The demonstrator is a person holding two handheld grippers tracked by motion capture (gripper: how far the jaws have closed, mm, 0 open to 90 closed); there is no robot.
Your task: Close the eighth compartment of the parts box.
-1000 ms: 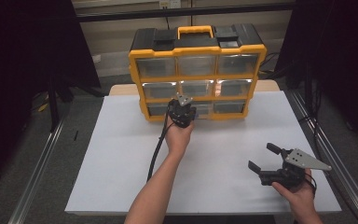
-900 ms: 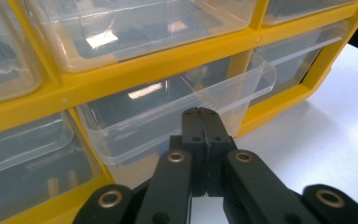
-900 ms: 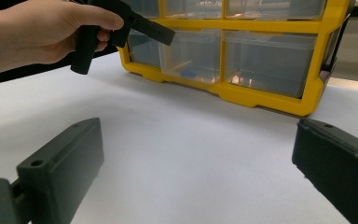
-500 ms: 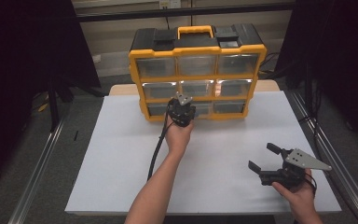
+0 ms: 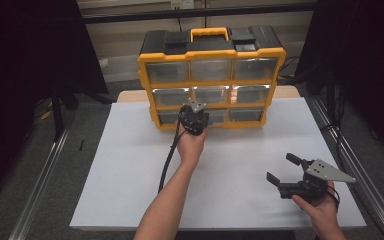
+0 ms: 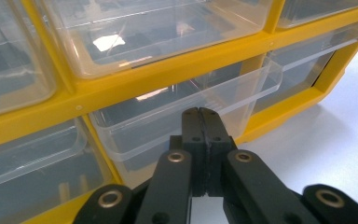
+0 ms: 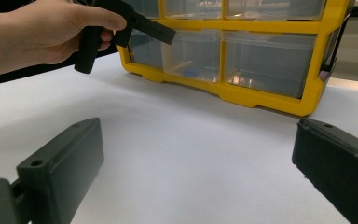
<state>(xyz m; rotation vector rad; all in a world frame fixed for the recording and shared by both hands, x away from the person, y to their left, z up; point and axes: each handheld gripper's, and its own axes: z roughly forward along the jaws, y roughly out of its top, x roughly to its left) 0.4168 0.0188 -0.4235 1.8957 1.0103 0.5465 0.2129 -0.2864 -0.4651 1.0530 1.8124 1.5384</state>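
Observation:
A yellow and black organizer with clear plastic drawers stands at the far side of the white table. My left gripper is shut, and its tips rest against the front of the bottom middle drawer. In the left gripper view the jaws press together at that drawer's lip, and the drawer sticks out slightly from the yellow frame. My right gripper is held open above the near right of the table with nothing in it. Its fingers frame the organizer and the left gripper.
A small blue item lies inside the bottom middle drawer. A black cable trails from the left gripper along the forearm. Metal rails run along both sides of the table. Dark curtains stand to the left and right.

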